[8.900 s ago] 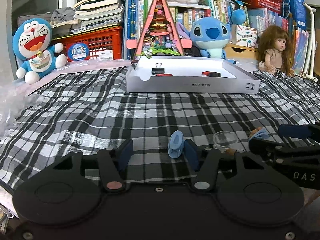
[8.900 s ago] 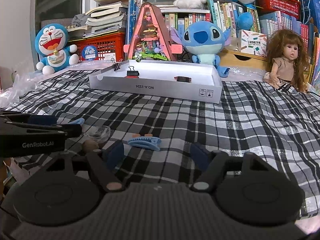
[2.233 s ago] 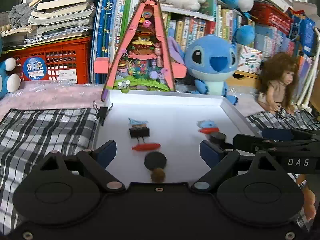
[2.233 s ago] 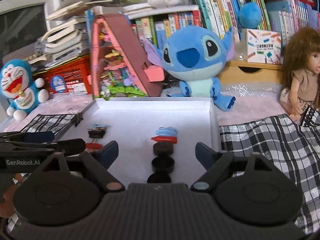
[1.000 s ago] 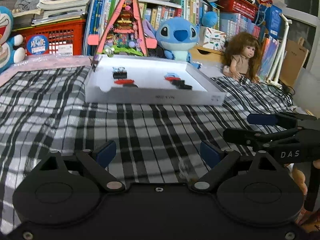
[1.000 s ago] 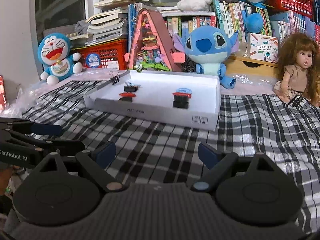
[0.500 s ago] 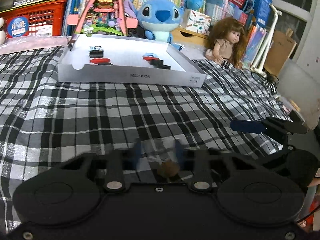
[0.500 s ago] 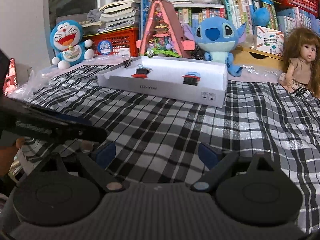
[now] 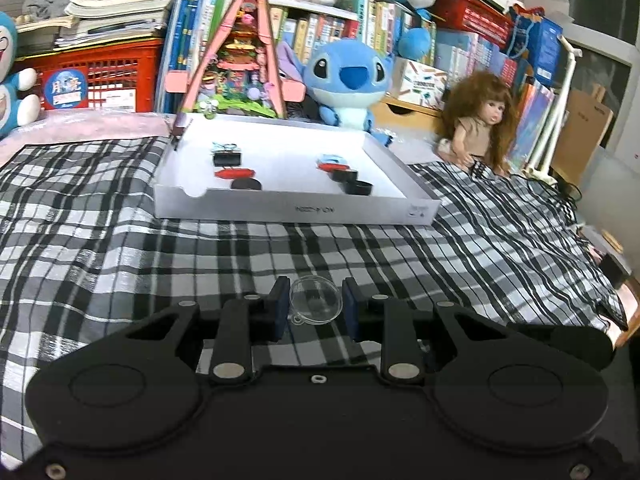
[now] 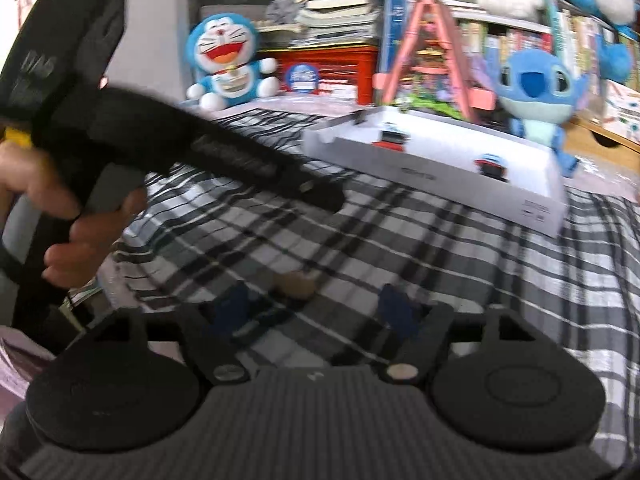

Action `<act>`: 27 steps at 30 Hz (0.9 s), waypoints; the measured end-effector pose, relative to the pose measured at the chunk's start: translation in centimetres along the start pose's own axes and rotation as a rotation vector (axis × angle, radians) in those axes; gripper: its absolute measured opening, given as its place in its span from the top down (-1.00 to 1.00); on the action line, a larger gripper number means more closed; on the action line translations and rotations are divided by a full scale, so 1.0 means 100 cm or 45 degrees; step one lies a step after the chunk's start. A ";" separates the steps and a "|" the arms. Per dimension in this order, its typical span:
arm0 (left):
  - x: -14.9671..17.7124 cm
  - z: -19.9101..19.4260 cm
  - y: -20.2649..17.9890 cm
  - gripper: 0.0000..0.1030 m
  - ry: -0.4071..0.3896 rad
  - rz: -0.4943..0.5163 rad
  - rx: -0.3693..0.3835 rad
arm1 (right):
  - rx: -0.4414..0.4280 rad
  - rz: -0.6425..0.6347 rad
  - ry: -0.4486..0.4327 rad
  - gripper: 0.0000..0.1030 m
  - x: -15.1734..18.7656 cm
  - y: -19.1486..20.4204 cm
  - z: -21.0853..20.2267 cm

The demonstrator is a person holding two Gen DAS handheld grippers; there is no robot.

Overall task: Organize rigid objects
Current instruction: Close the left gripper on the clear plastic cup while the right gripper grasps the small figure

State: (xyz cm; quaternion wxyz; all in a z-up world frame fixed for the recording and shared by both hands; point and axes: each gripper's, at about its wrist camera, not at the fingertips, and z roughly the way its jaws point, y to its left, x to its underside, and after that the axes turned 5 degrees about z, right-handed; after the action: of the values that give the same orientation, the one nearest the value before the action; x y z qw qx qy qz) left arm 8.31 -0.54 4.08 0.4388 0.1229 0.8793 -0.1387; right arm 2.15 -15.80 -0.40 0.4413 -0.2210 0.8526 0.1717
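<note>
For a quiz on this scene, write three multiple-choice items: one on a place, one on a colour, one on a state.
1. Where does the white tray rest?
A. on the plaid cloth
B. on a shelf
C. on the floor

2. What colour is the crate?
A. blue
B. red
C. green

3. What state is the left gripper in?
A. open and empty
B. shut on a clear cup
C. shut on a spoon

Answers:
1 A: the tray's front wall sits on the plaid.
2 B: its lattice is red.
3 B: the fingers press the cup from both sides.
</note>
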 end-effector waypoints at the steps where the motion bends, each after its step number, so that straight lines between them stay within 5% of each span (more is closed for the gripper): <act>1: 0.000 0.000 0.001 0.50 -0.001 -0.002 -0.006 | 0.000 -0.011 0.004 -0.33 0.000 0.003 0.002; 5: 0.001 0.001 0.004 0.49 0.005 -0.007 -0.021 | 0.006 -0.024 0.006 0.50 -0.002 0.012 0.005; 27: -0.018 0.019 0.013 0.50 0.023 -0.022 -0.183 | 0.278 0.188 -0.082 0.52 -0.039 -0.040 0.010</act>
State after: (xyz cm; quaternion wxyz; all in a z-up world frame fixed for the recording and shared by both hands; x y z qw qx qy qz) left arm 11.21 -0.20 4.27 0.4372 0.0848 0.8920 -0.0778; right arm 6.98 -17.83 1.87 0.4758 -0.1028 0.8656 0.1170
